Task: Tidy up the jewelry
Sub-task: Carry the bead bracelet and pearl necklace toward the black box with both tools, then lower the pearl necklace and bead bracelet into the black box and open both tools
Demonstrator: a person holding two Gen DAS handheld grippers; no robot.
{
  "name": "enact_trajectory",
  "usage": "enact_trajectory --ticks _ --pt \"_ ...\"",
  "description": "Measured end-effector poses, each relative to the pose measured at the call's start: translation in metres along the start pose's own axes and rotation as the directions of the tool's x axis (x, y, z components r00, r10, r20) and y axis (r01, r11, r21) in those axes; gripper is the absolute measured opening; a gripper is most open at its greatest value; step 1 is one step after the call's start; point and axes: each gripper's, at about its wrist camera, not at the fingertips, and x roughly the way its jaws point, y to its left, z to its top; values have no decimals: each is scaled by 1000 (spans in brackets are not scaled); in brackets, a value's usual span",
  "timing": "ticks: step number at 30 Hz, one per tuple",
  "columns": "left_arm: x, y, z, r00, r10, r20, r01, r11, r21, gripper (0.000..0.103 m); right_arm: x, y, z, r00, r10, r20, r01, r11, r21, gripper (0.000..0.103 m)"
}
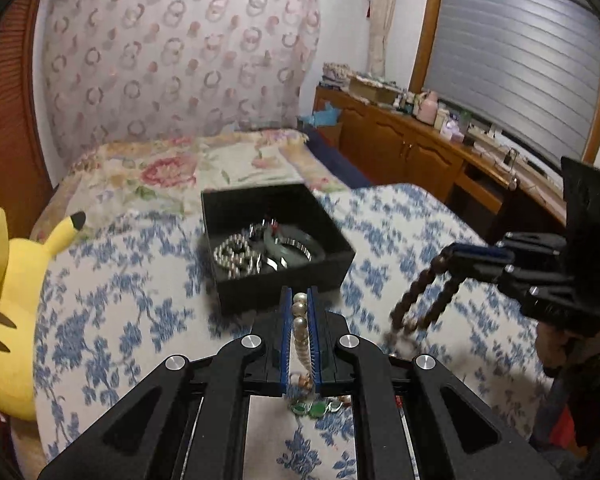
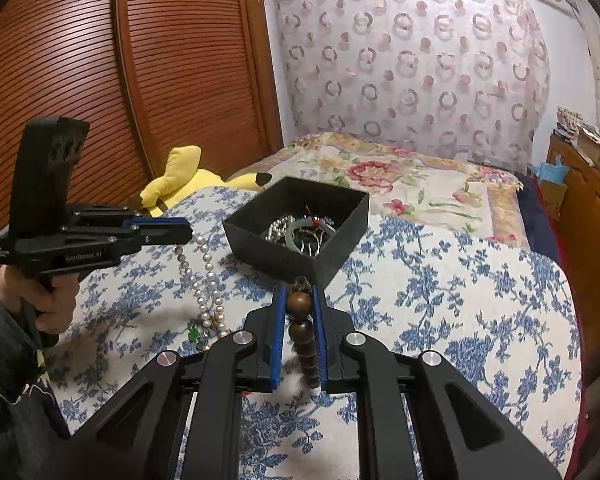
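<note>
A black open box [image 1: 332, 268] [image 2: 332, 256] sits on the blue-flowered bedspread and holds silver beads [image 1: 236, 256], a pale bangle [image 1: 296, 246] and other jewelry. My left gripper [image 1: 300, 300] [image 2: 184, 232] is shut on a pearl necklace [image 1: 302, 332] [image 2: 208, 280], which hangs down to the bed with green stones at its end. My right gripper [image 2: 299, 296] [image 1: 460, 256] is shut on a brown wooden bead string [image 2: 300, 320] [image 1: 420, 304], held above the bed just in front of the box.
A yellow plush toy [image 1: 12, 280] [image 2: 188, 180] lies at the bed's left edge. A floral quilt [image 1: 220, 164] lies behind the box. A wooden dresser [image 1: 420, 140] with clutter stands on the right, a wooden louvred wardrobe [image 2: 140, 60] on the left.
</note>
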Motion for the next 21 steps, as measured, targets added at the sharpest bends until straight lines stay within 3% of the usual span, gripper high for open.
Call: enact_trajectory --ticks 21 --pt "-40 -24 72 989 -9 150 0 998 59 7 -10 6 53 994 15 107 -10 999 -48 15"
